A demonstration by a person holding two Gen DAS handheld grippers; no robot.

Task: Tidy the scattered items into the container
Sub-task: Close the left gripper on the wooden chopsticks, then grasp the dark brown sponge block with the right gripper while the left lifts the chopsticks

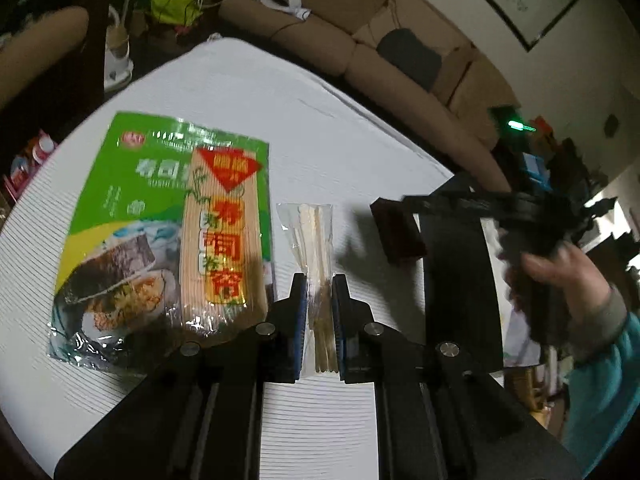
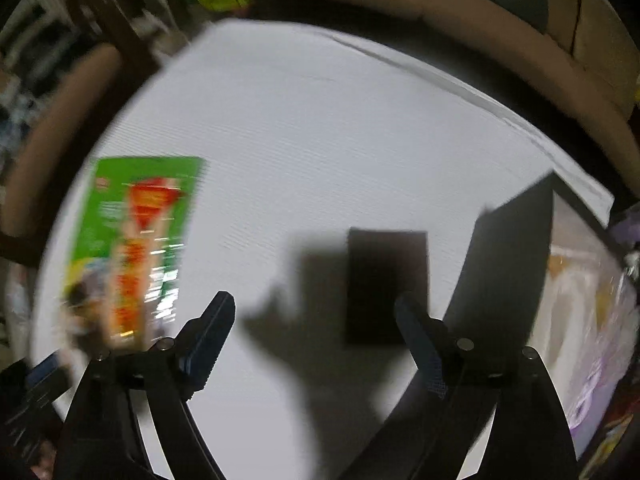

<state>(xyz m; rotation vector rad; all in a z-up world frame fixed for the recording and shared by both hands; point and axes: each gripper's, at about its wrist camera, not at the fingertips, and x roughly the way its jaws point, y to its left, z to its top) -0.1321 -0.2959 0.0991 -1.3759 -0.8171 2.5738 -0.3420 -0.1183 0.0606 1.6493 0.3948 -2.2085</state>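
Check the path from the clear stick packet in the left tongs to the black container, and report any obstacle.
The dark block lies on the table between the stick packet, gripped by the left tongs, and the black container. The right tongs hang open above that block.

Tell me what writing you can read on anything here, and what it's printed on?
"寿司卷帘", large red characters down the bamboo mat side of the green sushi mat package.
"寿司", white characters on its green part; what follows is blurred.
Red corner logo, red diamond label and small print on it: too blurred to read.
Clear packet of sticks and dark block: no text visible.
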